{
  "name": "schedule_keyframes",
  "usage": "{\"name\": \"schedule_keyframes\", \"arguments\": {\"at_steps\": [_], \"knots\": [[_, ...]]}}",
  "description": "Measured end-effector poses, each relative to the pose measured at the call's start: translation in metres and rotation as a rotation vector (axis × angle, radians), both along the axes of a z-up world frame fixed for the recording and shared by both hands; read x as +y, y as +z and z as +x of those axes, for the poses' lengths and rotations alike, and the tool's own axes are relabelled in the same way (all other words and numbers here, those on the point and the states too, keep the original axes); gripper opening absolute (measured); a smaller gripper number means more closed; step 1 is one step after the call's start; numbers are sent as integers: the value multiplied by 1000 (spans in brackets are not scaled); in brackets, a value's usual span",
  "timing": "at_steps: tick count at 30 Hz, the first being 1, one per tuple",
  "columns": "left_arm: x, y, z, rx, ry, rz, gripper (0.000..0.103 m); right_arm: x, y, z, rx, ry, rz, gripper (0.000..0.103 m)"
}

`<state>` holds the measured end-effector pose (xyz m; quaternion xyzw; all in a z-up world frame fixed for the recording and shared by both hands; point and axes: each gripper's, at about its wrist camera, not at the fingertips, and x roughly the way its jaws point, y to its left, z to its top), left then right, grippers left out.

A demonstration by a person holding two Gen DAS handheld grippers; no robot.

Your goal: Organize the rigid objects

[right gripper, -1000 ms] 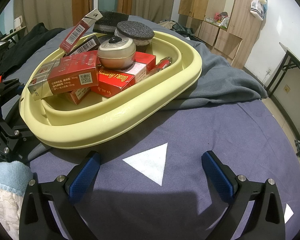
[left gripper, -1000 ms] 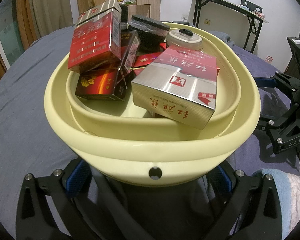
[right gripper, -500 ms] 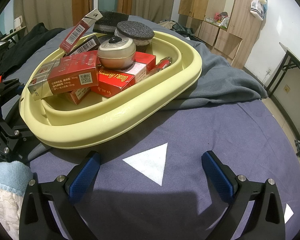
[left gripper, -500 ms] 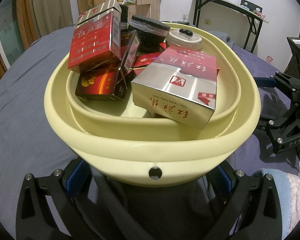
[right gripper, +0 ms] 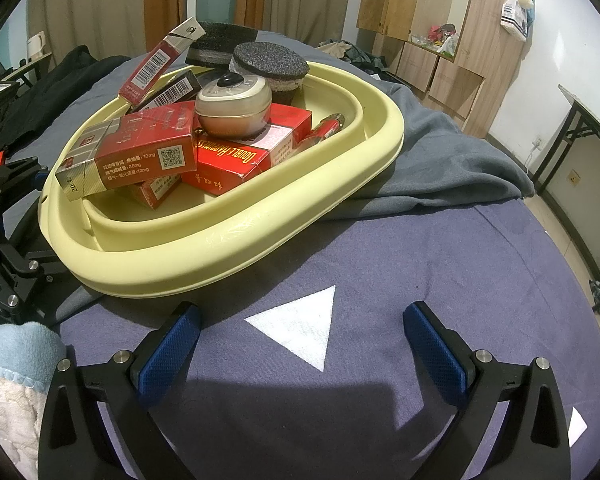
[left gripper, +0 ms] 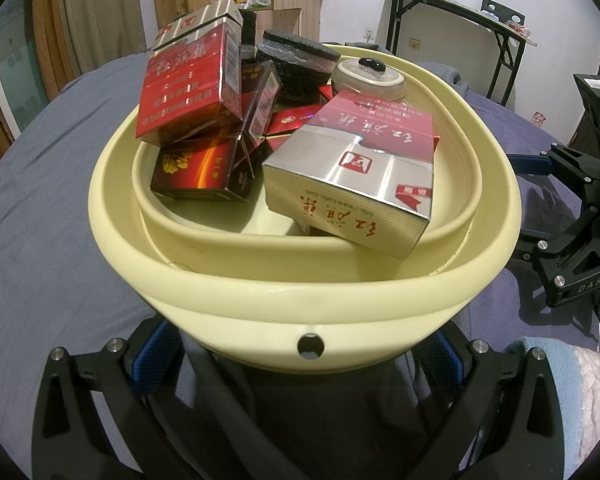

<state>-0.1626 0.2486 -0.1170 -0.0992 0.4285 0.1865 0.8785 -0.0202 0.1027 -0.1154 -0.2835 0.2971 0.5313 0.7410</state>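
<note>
A pale yellow basin (left gripper: 260, 292) sits on the purple cloth, piled with red cigarette boxes (left gripper: 188, 88), a silver-and-red box (left gripper: 360, 184), a small lidded jar (left gripper: 366, 74) and black foam discs (left gripper: 296, 60). My left gripper (left gripper: 300, 356) is open, its blue pads (left gripper: 156, 356) spread wide under the basin's near rim. In the right wrist view the basin (right gripper: 260, 216) lies up and to the left, the jar (right gripper: 234, 106) resting on a red box (right gripper: 236, 160). My right gripper (right gripper: 304, 350) is open and holds nothing, low over the cloth beside the basin.
A white triangle (right gripper: 300, 324) marks the cloth between the right fingers. A grey blanket (right gripper: 440, 160) is bunched behind the basin. A light blue sleeve (right gripper: 16, 344) shows at the left. A black folding table (left gripper: 452, 12) and wooden cabinets (right gripper: 432, 20) stand at the room's edge.
</note>
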Motion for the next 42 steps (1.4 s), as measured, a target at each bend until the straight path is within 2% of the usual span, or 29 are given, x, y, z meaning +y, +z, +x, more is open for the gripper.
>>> {"name": "schedule_keyframes", "arguments": {"at_steps": [42], "knots": [[0, 0, -1, 0, 0, 0, 103, -1, 1, -4, 0, 0, 0, 103]]}}
